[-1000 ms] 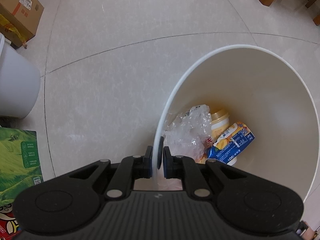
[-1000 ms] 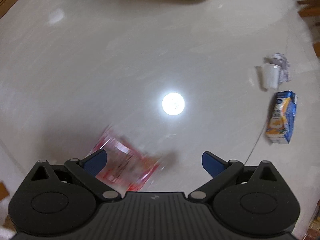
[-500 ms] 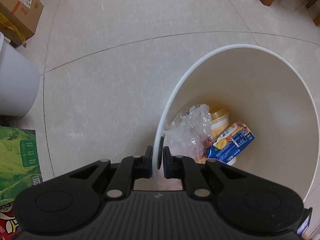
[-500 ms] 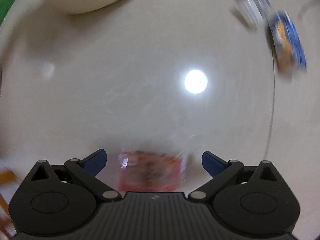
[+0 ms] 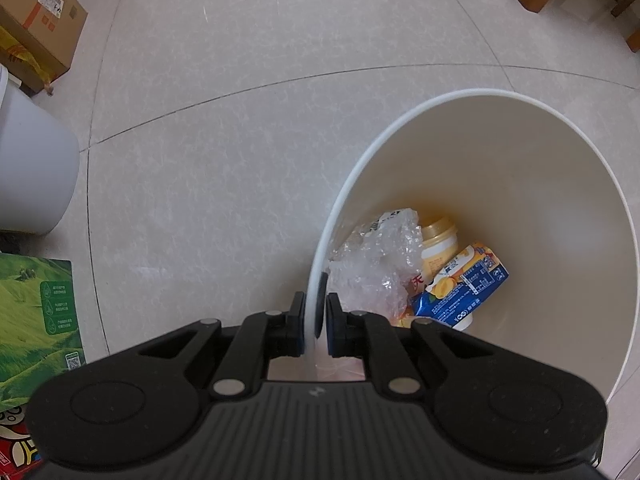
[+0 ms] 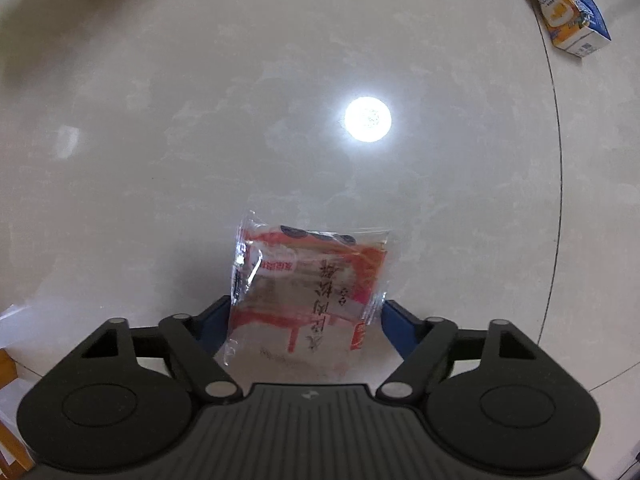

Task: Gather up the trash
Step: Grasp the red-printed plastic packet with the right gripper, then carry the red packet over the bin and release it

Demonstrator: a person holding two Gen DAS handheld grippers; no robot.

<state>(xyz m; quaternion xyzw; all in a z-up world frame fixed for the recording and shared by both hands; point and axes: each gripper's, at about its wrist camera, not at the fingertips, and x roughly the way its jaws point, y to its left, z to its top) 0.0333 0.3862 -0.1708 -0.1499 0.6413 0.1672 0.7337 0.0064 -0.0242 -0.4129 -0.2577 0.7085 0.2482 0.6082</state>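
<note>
Two grippers — left gripper (image 5: pixel 314 312) clamped on bin (image 5: pixel 592 168) rim; right gripper (image 6: pixel 306 316) closing around wrapper (image 6: pixel 308 292).

Floor (image 6: pixel 280 120) lies free toward twelve o'clock; a juice carton (image 6: pixel 568 8) stands at one o'clock.

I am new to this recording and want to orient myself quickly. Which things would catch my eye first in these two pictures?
The red snack wrapper lies on the floor between the fingers of the right gripper, whose jaws have just been closing. The left gripper pinches the rim of the white bin, which holds a blue juice carton and crumpled plastic.
</note>
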